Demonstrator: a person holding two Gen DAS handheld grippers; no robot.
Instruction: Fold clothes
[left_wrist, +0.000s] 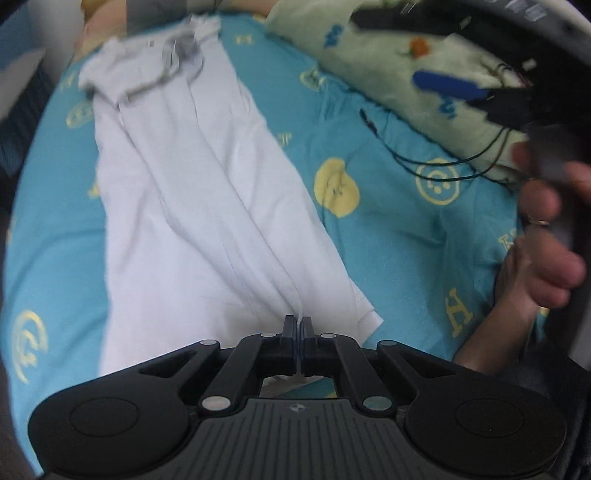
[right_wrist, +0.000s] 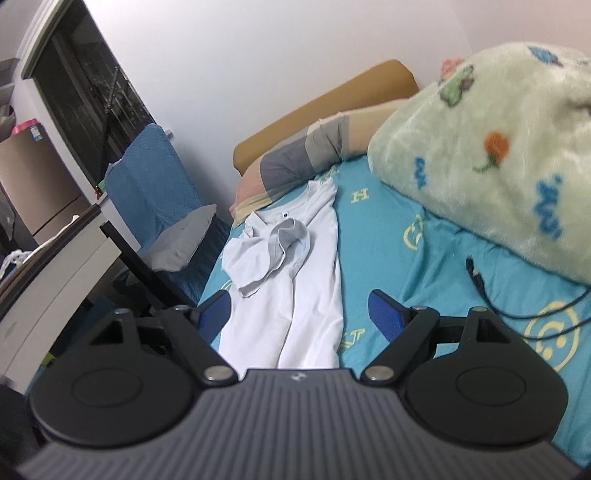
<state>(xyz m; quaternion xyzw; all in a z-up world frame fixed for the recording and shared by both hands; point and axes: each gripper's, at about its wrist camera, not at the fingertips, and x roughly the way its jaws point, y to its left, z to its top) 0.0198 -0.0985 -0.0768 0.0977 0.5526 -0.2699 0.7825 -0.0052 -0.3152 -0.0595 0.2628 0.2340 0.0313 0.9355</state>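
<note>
The left gripper (left_wrist: 297, 325) is pinched on the limp, light white cotton T-shirt's (left_wrist: 192, 206) hem at six o'clock; the right gripper (right_wrist: 299, 310) gapes empty, best taking the hem too.

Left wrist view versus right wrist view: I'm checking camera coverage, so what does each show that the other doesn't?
Only the left wrist view shows the left gripper shut on the white shirt near its hem, and a hand at the right edge. Only the right wrist view shows the right gripper open above the shirt's lower end, the window, wall and blue chair. Both show the shirt, the teal sheet, the green blanket and the black cable.
</note>
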